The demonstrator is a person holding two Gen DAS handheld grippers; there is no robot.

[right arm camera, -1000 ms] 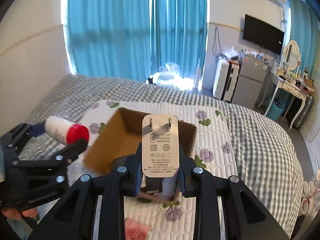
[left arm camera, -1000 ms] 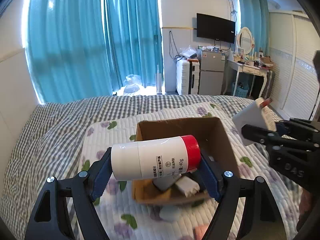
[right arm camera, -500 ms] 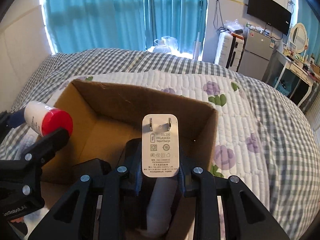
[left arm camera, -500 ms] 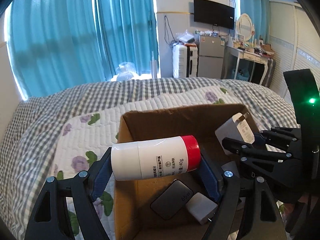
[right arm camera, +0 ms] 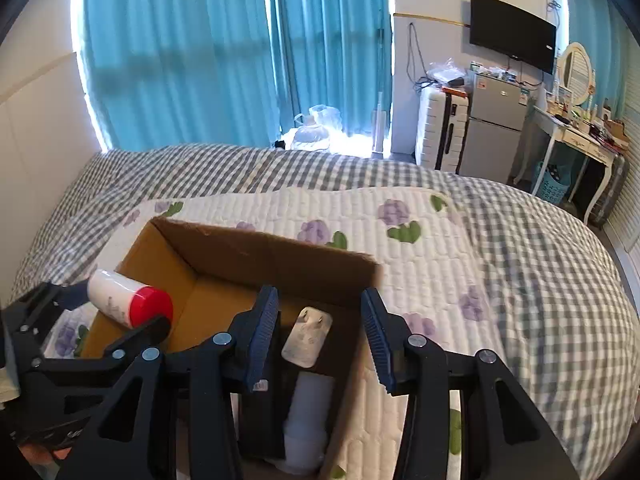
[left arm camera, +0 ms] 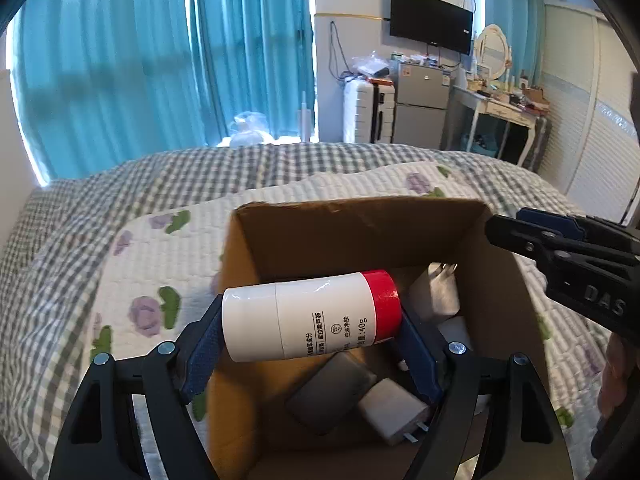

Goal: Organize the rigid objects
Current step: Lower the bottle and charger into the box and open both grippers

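My left gripper (left arm camera: 310, 336) is shut on a white bottle with a red cap (left arm camera: 310, 322), held sideways above the open cardboard box (left arm camera: 360, 216). The bottle also shows in the right wrist view (right arm camera: 128, 300). My right gripper (right arm camera: 320, 332) is open and empty over the box's right side. A white charger plug (right arm camera: 307, 340) lies in the box just below it, and shows in the left wrist view (left arm camera: 434, 292) leaning against the box's right wall. The box also holds a grey block (left arm camera: 332, 392) and another white plug (left arm camera: 394, 412).
The box (right arm camera: 256, 248) sits on a floral quilted pad (right arm camera: 420, 248) on a checked bedspread (right arm camera: 560, 280). The right gripper's body (left arm camera: 576, 264) hangs by the box's right wall. Curtains, a fridge, a suitcase and a dressing table stand beyond the bed.
My right gripper has opened and let go of the white charger plug, which now lies in the box. My left gripper still holds the bottle over the box.
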